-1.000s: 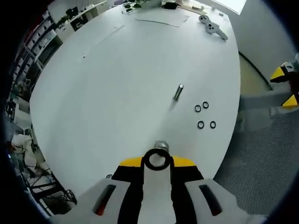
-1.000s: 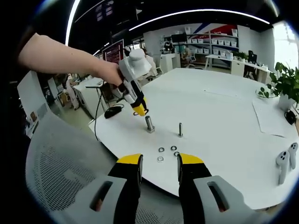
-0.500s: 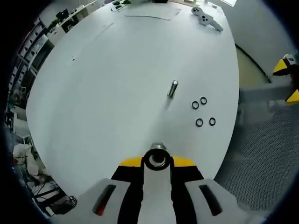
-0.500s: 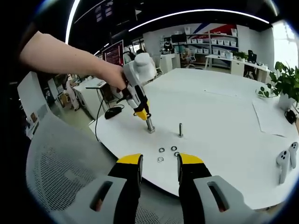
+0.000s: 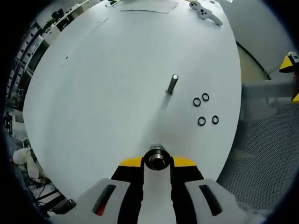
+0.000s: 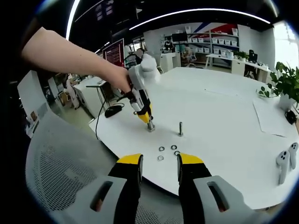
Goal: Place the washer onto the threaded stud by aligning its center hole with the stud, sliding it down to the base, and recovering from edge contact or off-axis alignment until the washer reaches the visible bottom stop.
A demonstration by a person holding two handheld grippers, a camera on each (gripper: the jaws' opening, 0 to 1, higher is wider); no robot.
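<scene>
My left gripper is shut on a black washer, held flat between its yellow-tipped jaws. The top of a thick stud shows inside the washer's hole. In the right gripper view, a hand holds the left gripper tip-down over that stud, near the table's edge. My right gripper is open with nothing between its jaws, off the table's edge; its yellow tips show at the far right of the left gripper view.
A thinner stud stands on the white round table. Several loose washers lie beside it. Game controllers lie farther off. A mesh chair sits below my right gripper.
The left gripper has come down over the thick stud, and the stud's top now sits inside the washer's hole. The right gripper has stayed in place.
</scene>
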